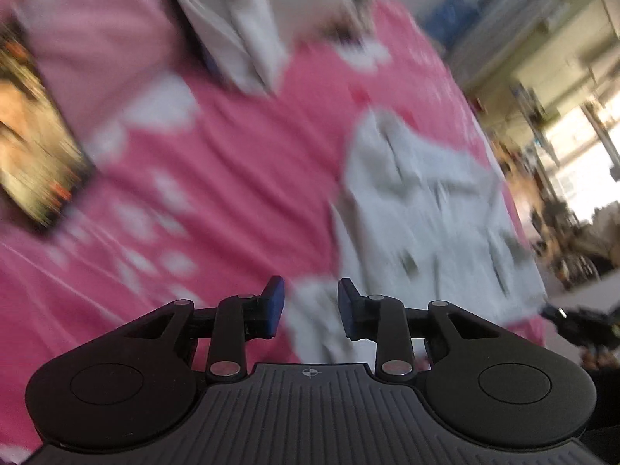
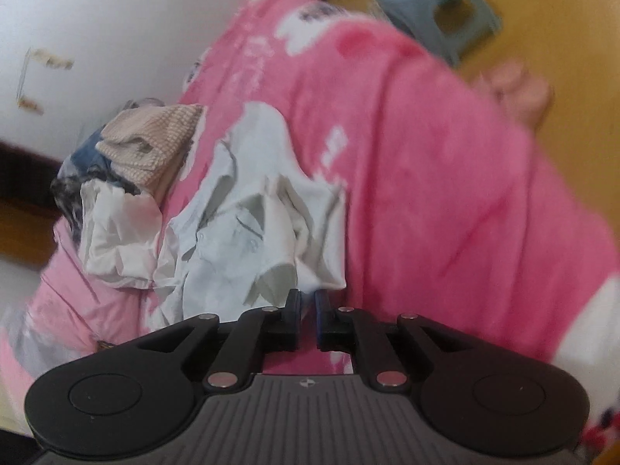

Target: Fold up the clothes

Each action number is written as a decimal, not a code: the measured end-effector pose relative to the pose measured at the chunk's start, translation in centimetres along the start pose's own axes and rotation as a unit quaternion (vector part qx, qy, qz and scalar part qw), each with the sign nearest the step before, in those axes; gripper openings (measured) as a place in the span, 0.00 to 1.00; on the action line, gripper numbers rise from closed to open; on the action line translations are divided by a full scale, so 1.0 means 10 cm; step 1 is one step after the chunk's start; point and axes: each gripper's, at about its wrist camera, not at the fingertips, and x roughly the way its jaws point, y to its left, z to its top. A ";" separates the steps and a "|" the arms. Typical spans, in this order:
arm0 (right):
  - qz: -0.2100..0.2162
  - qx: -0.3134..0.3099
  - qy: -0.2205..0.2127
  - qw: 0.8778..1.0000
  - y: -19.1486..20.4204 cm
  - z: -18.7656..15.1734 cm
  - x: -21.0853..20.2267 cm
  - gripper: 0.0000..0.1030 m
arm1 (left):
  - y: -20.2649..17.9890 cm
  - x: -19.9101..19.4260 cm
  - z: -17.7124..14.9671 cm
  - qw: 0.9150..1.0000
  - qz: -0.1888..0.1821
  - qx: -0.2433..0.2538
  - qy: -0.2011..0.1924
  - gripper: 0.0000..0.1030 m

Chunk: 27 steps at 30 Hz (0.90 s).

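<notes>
Pink bed cover with white printed patches (image 1: 217, 162) is seen under everything; it serves as the folding surface. Pale blue-white short-sleeved shirt (image 2: 248, 209) lies crumpled on it, not spread flat, collar and sleeves bunched, so no fold is judged done yet. In the right wrist view the shirt's near hem sits just beyond the tips of the right gripper (image 2: 308, 312), whose jaws are nearly pressed together with only a narrow slit between the blue pads; cloth between them cannot be confirmed, contact with the hem cannot be told, so it is read as holding nothing. In the left wrist view, heavily blurred, the same shirt (image 1: 426, 209) is seen ahead and to the right, and the left gripper (image 1: 312, 306) is spread partway, nothing pinched; white showing between the pads looks like cover print or shirt edge lying below, not gripped. Both grippers are angled down at the bed, likely set up for an edge pickup on the shirt. Pile of unfolded laundry, beige waffle-knit piece on dark blue cloth (image 2: 155, 143), is kept at the wall side of the bed, presumably as the queue. Crumpled white garment (image 2: 116, 228) lies just beside the shirt, touching it. Light blue plastic stool (image 2: 438, 4) stands on the floor past the bed. Dark rectangular printed item (image 1: 35, 147) lies on the cover at left, too blurred to identify.
</notes>
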 end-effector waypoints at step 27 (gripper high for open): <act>0.057 -0.431 0.153 0.887 1.97 -0.19 1.04 0.08 | -0.66 0.74 -0.02 0.989 -0.070 0.121 0.041 0.65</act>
